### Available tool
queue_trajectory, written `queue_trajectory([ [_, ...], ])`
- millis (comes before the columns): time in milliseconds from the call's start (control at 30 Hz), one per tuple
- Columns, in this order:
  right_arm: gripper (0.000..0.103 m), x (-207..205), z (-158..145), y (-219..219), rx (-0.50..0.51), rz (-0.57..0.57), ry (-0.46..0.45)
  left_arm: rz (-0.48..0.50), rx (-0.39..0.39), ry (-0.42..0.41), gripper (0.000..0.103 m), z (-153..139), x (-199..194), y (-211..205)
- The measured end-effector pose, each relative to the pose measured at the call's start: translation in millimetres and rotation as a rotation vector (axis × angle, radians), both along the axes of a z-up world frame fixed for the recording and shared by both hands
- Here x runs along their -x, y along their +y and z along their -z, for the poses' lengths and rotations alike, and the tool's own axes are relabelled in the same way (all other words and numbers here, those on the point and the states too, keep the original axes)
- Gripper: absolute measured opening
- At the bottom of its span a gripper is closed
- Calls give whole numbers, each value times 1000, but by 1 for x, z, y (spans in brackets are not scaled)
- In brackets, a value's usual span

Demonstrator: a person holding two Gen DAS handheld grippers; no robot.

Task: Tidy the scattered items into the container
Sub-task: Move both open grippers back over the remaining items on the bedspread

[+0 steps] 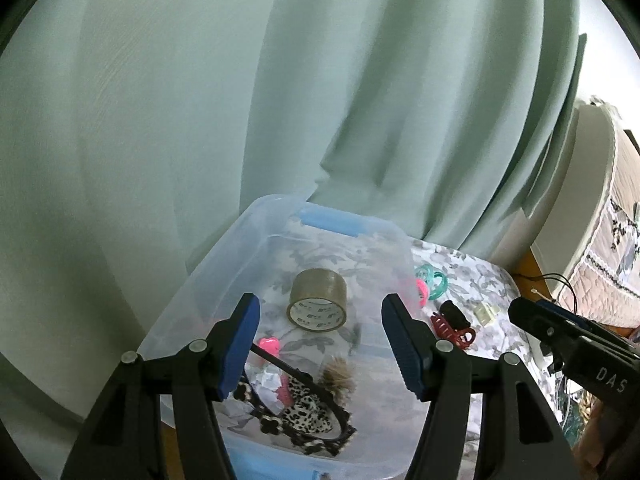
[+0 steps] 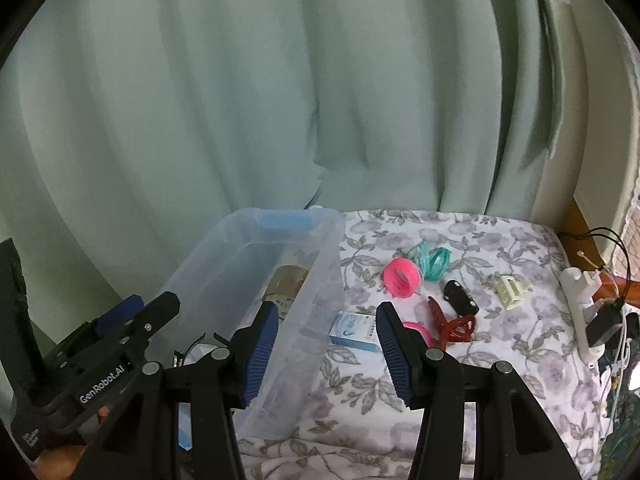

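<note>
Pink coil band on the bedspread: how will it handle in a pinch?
The pink coil looks like springy open loops, so it will probably squash and may slip out. It stands on edge, so a nudge could roll it toward the teal coil beside it.

"DAS" on right gripper, "GenRobot.AI" on left gripper

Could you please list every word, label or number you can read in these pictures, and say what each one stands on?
"GenRobot.AI": white letters on the body of the left tool, seen from the right wrist.
"DAS": white letters on the body of the right tool, seen from the left wrist; possibly cut off.
Tape roll: print on its inner core, too small to read.
Small blue and white box: print too blurred to read.
</note>
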State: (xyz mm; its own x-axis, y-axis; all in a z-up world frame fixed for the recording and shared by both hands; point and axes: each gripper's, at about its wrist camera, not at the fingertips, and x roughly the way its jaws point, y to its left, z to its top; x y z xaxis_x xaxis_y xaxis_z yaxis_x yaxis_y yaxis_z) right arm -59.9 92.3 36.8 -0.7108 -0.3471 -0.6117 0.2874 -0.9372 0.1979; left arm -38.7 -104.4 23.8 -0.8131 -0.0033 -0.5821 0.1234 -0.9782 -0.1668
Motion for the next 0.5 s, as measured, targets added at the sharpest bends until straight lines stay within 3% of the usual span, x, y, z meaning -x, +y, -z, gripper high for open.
queue_trajectory([
  [267,55,-13,-9,52,72,81,27,57,58,2,65,-13,-3,42],
  [500,57,-19,-4,110,131,163,15,137,127,-47,65,-9,3,90],
])
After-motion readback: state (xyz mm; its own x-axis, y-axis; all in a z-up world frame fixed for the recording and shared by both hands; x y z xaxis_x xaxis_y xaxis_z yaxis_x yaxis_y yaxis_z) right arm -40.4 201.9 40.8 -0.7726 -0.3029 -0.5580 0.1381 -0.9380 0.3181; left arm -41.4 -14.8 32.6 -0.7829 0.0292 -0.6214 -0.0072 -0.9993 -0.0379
